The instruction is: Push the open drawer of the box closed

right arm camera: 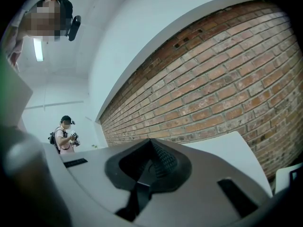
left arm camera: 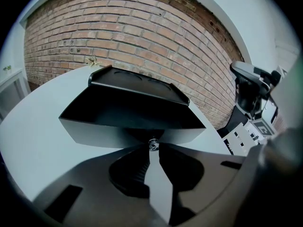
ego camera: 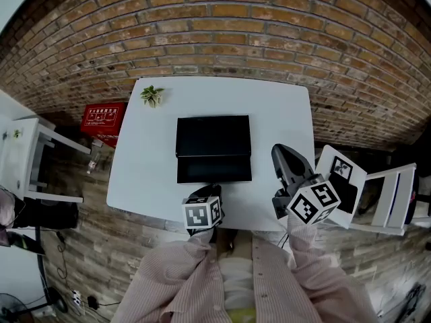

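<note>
Standing on the white table (ego camera: 283,113), the black box (ego camera: 213,134) has its drawer (ego camera: 214,169) open; the left gripper (left arm camera: 153,148) seems to pinch its small knob (left arm camera: 153,144), the right gripper (right arm camera: 151,143) is pressed together.

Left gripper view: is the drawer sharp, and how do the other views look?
Left gripper view: drawer and knob sharp, left tool body near the lens soft, corners black. Head view: even light, fisheye bows the brick wall, black box shows little detail. Right gripper view: bricks sharp, mosaic patch top left.
</note>
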{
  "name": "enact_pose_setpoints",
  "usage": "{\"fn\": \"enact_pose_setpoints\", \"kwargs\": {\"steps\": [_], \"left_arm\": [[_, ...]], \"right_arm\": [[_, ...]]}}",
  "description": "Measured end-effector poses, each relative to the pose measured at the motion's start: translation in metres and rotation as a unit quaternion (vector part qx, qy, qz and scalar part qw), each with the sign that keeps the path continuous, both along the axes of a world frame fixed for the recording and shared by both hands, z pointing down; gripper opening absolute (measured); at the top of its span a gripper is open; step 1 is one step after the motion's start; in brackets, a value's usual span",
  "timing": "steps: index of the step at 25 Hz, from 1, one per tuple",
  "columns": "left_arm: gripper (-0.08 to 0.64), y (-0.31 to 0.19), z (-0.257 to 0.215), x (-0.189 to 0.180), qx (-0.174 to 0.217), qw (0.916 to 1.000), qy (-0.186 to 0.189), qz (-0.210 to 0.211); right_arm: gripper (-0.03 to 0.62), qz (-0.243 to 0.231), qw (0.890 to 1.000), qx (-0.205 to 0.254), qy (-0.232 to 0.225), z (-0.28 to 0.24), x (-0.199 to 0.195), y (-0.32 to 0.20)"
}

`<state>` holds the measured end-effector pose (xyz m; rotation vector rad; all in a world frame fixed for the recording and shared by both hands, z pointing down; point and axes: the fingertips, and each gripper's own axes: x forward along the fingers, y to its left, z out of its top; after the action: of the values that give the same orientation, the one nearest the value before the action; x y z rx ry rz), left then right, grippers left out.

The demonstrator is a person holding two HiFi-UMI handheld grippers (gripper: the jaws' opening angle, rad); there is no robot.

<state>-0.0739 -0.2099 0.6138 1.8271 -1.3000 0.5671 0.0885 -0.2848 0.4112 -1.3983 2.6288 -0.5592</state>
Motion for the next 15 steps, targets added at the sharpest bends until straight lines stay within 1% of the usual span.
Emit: {"fn": "enact_pose_setpoints", "kwargs": {"steps": [8, 15], "left_arm": [[0.058, -0.009, -0.001, 0.000, 0.004, 1.0000, 0.001, 0.001], [0.058, -0.019, 0.001, -0.002, 0.001, 0.9999, -0.010, 0.003]], "right_arm": [[0.003, 0.000, 1.000, 0.003, 0.000, 0.001, 0.001, -0.005], [0.003, 0.006, 1.000, 0.003, 0.001, -0.001, 0.002, -0.011]]}}
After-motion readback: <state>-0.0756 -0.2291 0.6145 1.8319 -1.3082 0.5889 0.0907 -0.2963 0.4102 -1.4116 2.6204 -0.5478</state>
